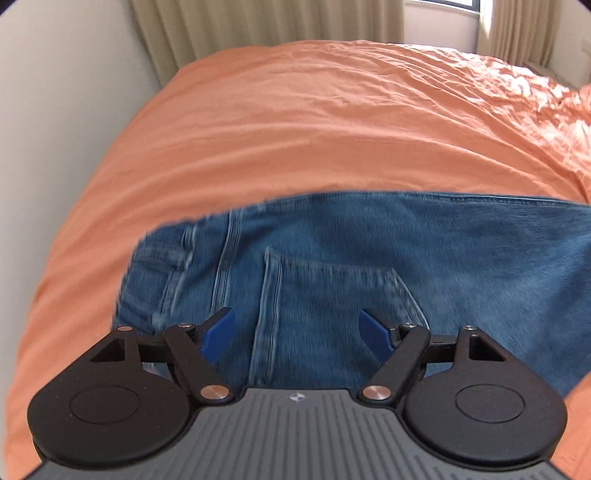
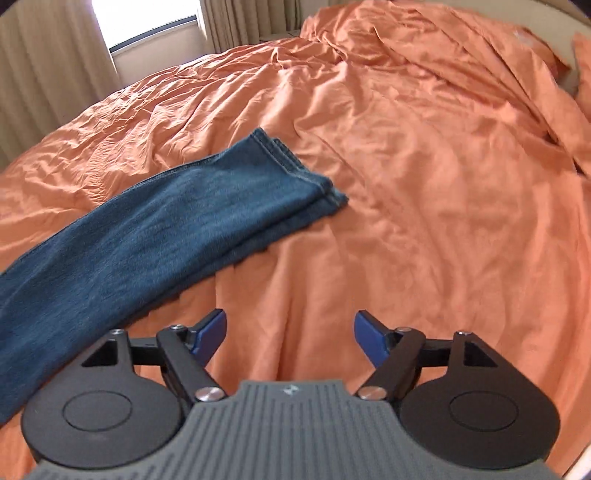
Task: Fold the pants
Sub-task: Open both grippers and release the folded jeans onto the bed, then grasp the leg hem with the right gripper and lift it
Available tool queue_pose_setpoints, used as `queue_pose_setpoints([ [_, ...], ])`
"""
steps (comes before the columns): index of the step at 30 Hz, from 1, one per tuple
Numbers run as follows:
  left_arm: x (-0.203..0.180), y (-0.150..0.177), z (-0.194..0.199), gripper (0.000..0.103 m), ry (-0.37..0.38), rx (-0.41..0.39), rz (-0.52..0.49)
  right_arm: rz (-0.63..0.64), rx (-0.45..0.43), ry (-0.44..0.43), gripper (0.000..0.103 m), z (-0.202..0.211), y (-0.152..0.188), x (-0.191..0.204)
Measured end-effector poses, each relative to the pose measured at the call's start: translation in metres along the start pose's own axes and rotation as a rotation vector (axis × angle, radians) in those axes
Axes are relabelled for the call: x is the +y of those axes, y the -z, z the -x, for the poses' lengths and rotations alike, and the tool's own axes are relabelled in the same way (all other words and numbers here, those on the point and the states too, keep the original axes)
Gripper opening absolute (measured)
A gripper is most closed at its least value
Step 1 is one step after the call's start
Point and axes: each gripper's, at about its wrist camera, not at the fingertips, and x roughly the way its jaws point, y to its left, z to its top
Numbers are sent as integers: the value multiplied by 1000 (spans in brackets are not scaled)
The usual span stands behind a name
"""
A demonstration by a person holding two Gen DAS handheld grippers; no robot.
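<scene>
A pair of blue jeans (image 1: 369,258) lies flat on the orange bedsheet (image 1: 295,129), folded lengthwise with one leg on the other. In the left wrist view the waist and back pocket lie just under my left gripper (image 1: 297,326), which is open and empty above the denim. In the right wrist view the stacked legs of the jeans (image 2: 166,221) run from lower left to the hems (image 2: 303,173) at centre. My right gripper (image 2: 290,330) is open and empty over the bare sheet (image 2: 406,221), to the right of the legs.
A white wall (image 1: 55,110) runs along the bed's left side. Beige curtains (image 1: 258,22) and a window (image 2: 144,22) stand beyond the far edge. The sheet bunches into rumpled folds (image 2: 480,74) at the far right.
</scene>
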Motion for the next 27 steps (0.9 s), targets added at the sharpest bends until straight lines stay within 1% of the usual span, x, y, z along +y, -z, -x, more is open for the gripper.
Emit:
queue_pose_setpoints([
  [2, 18, 17, 7, 89, 40, 1, 102, -64, 22, -88, 72, -2, 8, -13],
  [4, 36, 32, 10, 90, 73, -9, 199, -136, 31, -168, 72, -8, 8, -24],
  [6, 55, 46, 12, 89, 102, -17, 314, -208, 47, -228, 72, -18, 1, -32],
  [8, 71, 58, 8, 89, 119, -2, 421, -276, 53, -286, 72, -30, -10, -38],
  [10, 82, 66, 4, 89, 117, 27, 498, -349, 57, -335, 71, -42, -25, -43],
  [11, 86, 69, 3, 88, 121, 33, 518, -395, 50, -365, 70, -48, -31, -48],
  [12, 88, 71, 2, 88, 126, 36, 531, -451, 42, -392, 69, -54, -39, -53],
  [14, 89, 74, 2, 88, 130, 34, 538, -543, 31, -419, 67, -70, -54, -65],
  [16, 90, 74, 2, 88, 127, 34, 536, -602, 14, -402, 66, -82, -67, -75],
  [17, 91, 75, 2, 88, 123, 35, 535, -612, 5, -377, 63, -87, -76, -79],
  [18, 91, 75, 2, 88, 120, 38, 535, -599, -2, -350, 61, -90, -83, -80],
  [19, 91, 75, 1, 88, 115, 42, 533, -572, -8, -331, 57, -92, -92, -80],
  [20, 90, 74, 0, 88, 109, 44, 532, -543, -12, -323, 50, -95, -100, -80],
  [21, 90, 73, 0, 88, 105, 44, 531, -529, -10, -321, 48, -99, -106, -80],
  [23, 88, 71, -2, 88, 98, 46, 528, -527, 1, -329, 39, -111, -117, -84],
  [25, 86, 68, -5, 88, 88, 50, 527, -541, 21, -333, 35, -124, -123, -88],
  [27, 82, 64, -8, 88, 80, 51, 529, -548, 53, -322, 35, -138, -126, -89],
])
